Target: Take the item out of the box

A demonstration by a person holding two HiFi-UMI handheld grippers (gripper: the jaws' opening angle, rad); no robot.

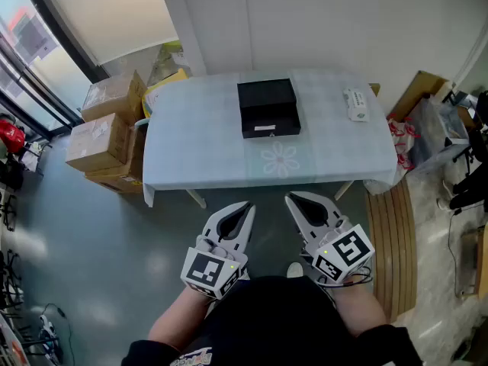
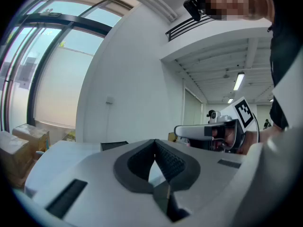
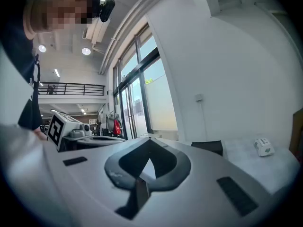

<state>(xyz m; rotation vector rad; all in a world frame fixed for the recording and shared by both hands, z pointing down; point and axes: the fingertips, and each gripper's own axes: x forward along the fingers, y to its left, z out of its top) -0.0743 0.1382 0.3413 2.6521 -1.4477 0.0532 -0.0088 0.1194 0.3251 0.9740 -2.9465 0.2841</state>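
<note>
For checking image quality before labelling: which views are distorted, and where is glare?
Head view: evenly lit, black box sharp on the table, edges slightly bent. Left gripper view: strong fisheye with dark round border, window washed out. Right gripper view: same fisheye, glass front bright, right gripper slightly soft up close.

The tabletop [image 1: 198, 151] is covered by a pale, finely checked cloth [image 1: 335, 155] with a faint flower motif [image 1: 279, 159] at the middle of its near edge. A black box [image 1: 268, 107] sits mid-width, closer to the far edge. A small white packet [image 1: 355, 104] lies near the far right corner, well apart from the box.
</note>
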